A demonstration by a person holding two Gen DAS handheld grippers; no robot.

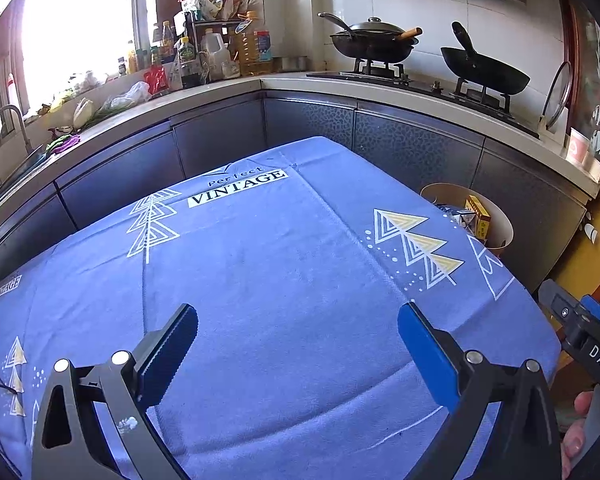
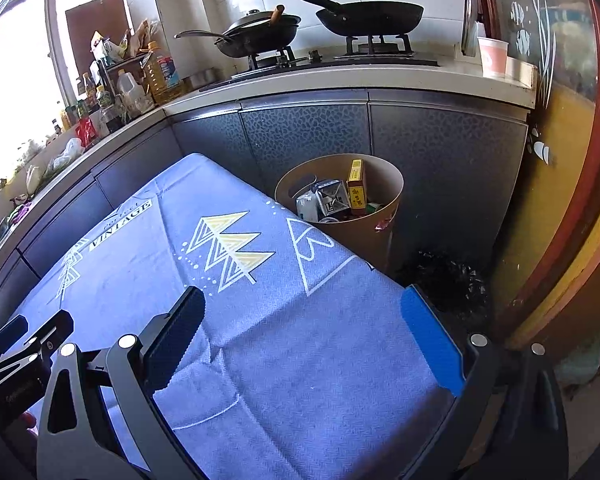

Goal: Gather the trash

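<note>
A tan round trash bin (image 2: 384, 216) stands on the floor past the table's far right corner, holding a yellow box (image 2: 355, 186), a crumpled carton (image 2: 332, 198) and other packaging. In the left wrist view the same bin (image 1: 500, 220) shows beyond the table edge. My left gripper (image 1: 298, 334) hovers open over the blue tablecloth (image 1: 280, 248), nothing between its fingers. My right gripper (image 2: 302, 320) is open too, above the table's right side and empty. The right gripper's body (image 1: 584, 332) appears at the left view's right edge, a hand (image 1: 578, 424) below it.
The kitchen counter (image 1: 300, 80) wraps behind the table, with two woks (image 2: 260, 34) on a stove, bottles (image 1: 204, 52) in the corner, a paper cup (image 2: 494, 54) at the right end. A black crumpled bag (image 2: 448, 280) lies on the floor beside the bin.
</note>
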